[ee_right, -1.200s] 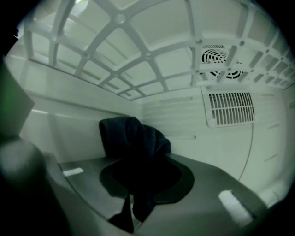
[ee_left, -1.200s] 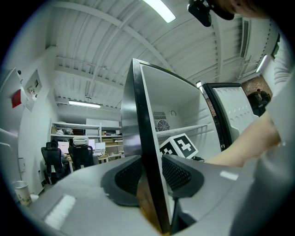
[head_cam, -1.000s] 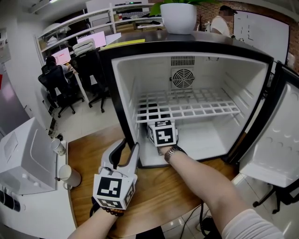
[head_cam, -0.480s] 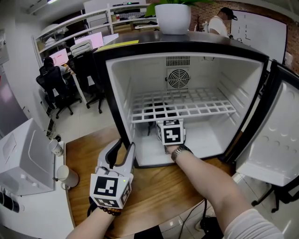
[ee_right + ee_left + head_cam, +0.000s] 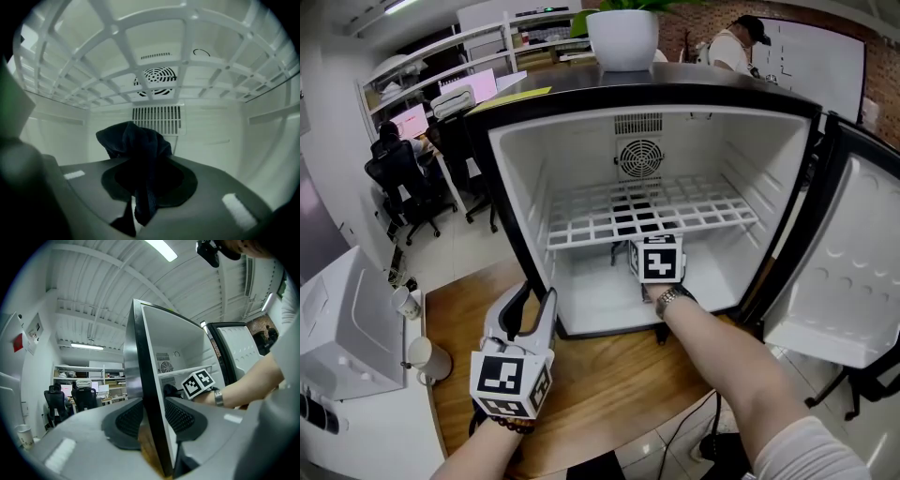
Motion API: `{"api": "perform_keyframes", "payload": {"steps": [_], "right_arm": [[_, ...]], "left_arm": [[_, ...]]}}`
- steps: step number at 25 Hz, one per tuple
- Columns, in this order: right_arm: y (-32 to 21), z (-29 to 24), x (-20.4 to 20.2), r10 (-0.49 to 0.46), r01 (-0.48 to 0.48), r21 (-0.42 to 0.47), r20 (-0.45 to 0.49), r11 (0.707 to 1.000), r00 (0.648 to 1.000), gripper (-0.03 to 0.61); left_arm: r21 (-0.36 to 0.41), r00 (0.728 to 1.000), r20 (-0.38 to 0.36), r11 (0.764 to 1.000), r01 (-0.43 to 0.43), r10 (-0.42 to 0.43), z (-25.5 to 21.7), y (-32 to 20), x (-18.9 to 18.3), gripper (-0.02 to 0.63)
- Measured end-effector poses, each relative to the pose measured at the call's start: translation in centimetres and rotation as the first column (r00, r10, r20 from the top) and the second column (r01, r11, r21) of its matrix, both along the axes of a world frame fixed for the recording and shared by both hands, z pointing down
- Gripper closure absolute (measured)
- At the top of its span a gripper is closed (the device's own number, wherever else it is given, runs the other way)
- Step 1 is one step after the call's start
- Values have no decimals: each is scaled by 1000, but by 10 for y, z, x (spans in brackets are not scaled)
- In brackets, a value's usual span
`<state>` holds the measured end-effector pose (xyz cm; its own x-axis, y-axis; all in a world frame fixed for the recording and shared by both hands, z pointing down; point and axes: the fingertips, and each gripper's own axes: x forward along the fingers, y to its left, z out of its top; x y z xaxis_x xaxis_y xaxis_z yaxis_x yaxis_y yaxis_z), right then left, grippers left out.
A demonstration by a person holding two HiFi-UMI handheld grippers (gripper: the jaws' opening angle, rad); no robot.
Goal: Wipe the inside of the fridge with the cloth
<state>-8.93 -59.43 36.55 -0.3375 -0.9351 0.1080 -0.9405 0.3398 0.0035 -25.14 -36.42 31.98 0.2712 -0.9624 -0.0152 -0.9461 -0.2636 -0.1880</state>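
Observation:
The small fridge (image 5: 514, 178) stands open on a wooden table (image 5: 609, 375), its door (image 5: 844, 262) swung out to the right. My right gripper (image 5: 150, 171) is inside the lower compartment, under the white wire shelf (image 5: 647, 211). It is shut on a dark cloth (image 5: 138, 150) that bunches up out of its jaws. In the head view only its marker cube (image 5: 659, 259) shows. My left gripper (image 5: 532, 302) is level at the fridge's lower left front corner. Its jaws stand apart, with the black front edge (image 5: 150, 394) of the fridge's left wall in line between them. A strip of wood shows beside the left pad.
A fan grille (image 5: 157, 77) and a vent (image 5: 158, 119) sit on the fridge's back wall. A white plant pot (image 5: 622, 39) stands on top. A white appliance (image 5: 342, 328) and two cups (image 5: 406, 302) (image 5: 427, 358) are at the left. Behind are office chairs and people at desks.
My right gripper has moved to the right under the shelf, with the cloth still in it. The left gripper has stayed at the fridge's left corner.

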Motion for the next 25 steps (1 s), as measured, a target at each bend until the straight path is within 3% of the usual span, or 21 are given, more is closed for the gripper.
{"api": "perform_keyframes", "payload": {"steps": [25], "right_arm": [[-12,4,100,191,-191,-29,5,981,982,508]], "left_arm": [[-7,1000,-18,1000,23,-23,0,-1,1,462]]}}
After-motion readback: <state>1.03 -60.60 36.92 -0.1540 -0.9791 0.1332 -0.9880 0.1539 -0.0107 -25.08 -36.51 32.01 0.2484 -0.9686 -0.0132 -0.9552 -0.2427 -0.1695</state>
